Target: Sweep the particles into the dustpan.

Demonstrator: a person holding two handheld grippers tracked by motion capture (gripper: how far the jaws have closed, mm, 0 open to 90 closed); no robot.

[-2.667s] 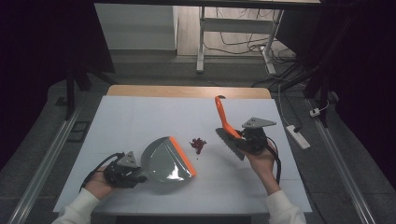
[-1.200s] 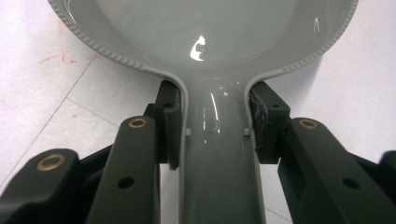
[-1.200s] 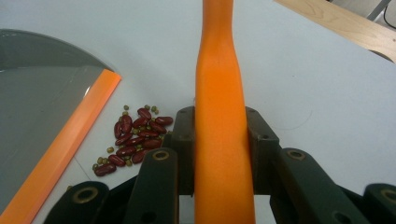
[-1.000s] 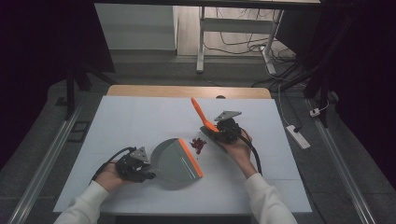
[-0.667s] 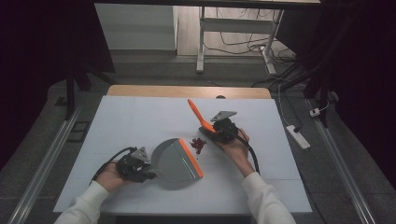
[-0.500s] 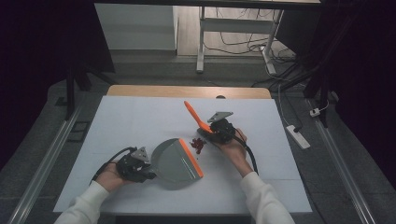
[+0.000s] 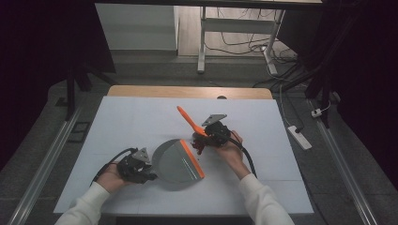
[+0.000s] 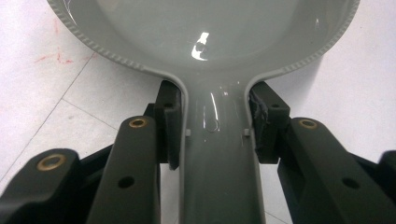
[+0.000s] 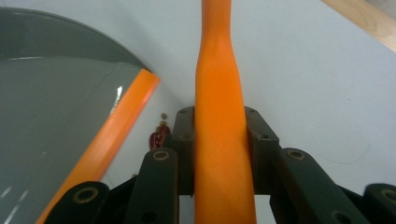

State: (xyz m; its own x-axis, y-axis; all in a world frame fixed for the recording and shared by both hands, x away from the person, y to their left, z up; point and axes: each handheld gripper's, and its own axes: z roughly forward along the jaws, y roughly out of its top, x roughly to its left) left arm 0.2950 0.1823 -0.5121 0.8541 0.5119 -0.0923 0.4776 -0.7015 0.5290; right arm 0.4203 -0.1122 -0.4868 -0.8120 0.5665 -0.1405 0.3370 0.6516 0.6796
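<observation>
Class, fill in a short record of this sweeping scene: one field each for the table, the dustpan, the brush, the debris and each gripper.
Table: white top, wooden far edge
Dustpan: grey, orange lip, flat on the table, lip facing the debris
Brush: orange handle slanting up and away from the right gripper; bristles hidden
Debris: small dark red bits just off the lip
Left gripper: shut on the dustpan handle
Right gripper: shut on the brush handle, over the debris
</observation>
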